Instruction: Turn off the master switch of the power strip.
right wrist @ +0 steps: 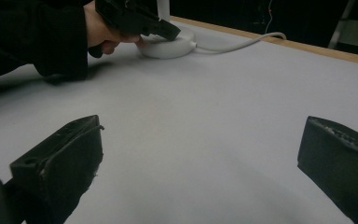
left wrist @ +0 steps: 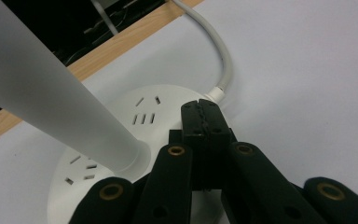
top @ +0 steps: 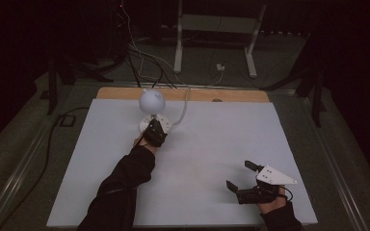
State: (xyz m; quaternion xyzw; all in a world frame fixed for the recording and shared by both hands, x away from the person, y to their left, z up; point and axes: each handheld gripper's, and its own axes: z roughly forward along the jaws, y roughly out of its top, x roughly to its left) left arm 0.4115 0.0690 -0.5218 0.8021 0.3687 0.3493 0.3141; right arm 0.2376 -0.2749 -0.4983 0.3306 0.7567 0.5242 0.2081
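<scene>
A white lamp with a globe head [top: 151, 100] stands at the far left of the table on a round white base [left wrist: 135, 107] that has socket slots in its top. Its stem [left wrist: 51, 93] rises from that base, and a white cable [left wrist: 223, 60] leaves the base toward the far edge. My left gripper [left wrist: 205, 109] is shut with nothing between its jaws, its tips resting on the base close to the cable entry; from above the gripper [top: 156, 129] covers part of the base. My right gripper [top: 238, 174] lies at the near right, open and empty [right wrist: 205, 135].
The white table sheet [top: 212, 139] ends in a wooden strip [top: 241, 95] at the far side. Behind the table a metal frame [top: 212, 29] and loose cables [top: 139, 57] lie on the floor. A black-sleeved forearm [top: 125, 183] crosses the near left.
</scene>
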